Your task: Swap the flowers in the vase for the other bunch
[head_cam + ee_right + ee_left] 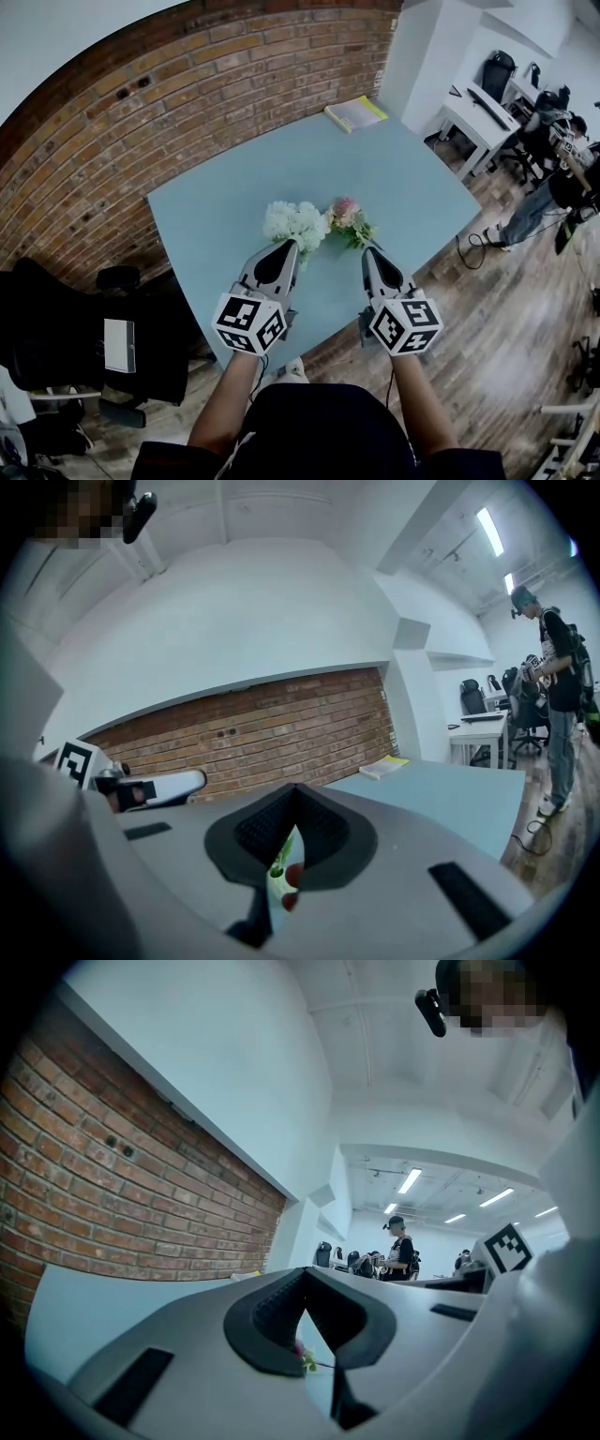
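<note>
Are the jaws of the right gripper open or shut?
Shut: the jaws of the right gripper meet at their tips in its own view.

Left gripper (289, 246): jaws pressed together, pointing level and away from the body | Right gripper (367, 253): jaws closed too, nose tipped slightly down | Left forearm (230, 403) and right forearm (417, 398): bare, stretched forward side by side, grippers held apart at matching reach
</note>
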Tool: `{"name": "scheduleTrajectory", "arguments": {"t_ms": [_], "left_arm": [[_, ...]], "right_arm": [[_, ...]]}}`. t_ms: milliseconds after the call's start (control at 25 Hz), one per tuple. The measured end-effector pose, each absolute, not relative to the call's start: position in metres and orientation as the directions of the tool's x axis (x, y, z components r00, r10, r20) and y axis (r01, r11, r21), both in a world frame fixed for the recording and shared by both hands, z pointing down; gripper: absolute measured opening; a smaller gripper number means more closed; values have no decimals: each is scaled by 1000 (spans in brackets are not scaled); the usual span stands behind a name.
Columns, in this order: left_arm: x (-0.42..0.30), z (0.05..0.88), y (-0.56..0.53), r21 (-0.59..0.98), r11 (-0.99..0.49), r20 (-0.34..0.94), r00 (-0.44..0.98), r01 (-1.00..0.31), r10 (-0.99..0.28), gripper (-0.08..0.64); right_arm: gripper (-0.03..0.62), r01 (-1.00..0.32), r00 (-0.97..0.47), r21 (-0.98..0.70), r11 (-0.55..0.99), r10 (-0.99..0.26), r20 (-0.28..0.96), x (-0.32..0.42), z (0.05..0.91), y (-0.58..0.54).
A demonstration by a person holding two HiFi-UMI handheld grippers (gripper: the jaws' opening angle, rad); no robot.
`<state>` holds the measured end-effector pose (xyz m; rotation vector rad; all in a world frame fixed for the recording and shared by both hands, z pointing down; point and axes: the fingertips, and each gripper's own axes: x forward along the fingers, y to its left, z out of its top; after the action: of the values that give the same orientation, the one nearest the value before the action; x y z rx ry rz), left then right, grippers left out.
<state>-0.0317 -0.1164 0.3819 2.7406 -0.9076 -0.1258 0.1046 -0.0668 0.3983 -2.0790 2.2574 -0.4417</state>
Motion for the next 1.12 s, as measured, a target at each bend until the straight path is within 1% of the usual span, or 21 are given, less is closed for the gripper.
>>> {"name": "scheduleTrajectory", "arguments": {"t_ms": [280,680,1120], "left_arm": [[-37,386,-133,271,-774,-4,803,-573,-596,3],[-34,388,-134,283,-771,-6,803,-571,-597,3],[-28,398,-140,287,-703,13,737,-650,-676,4]], "right_arm": [[12,-970,-112,-234,72,-980,163,93,403,-87],[12,-970,-118,-231,74,-977,179,98,406,-94],[12,-958,-200,-241,153,-962,186,114,413,-113]]}}
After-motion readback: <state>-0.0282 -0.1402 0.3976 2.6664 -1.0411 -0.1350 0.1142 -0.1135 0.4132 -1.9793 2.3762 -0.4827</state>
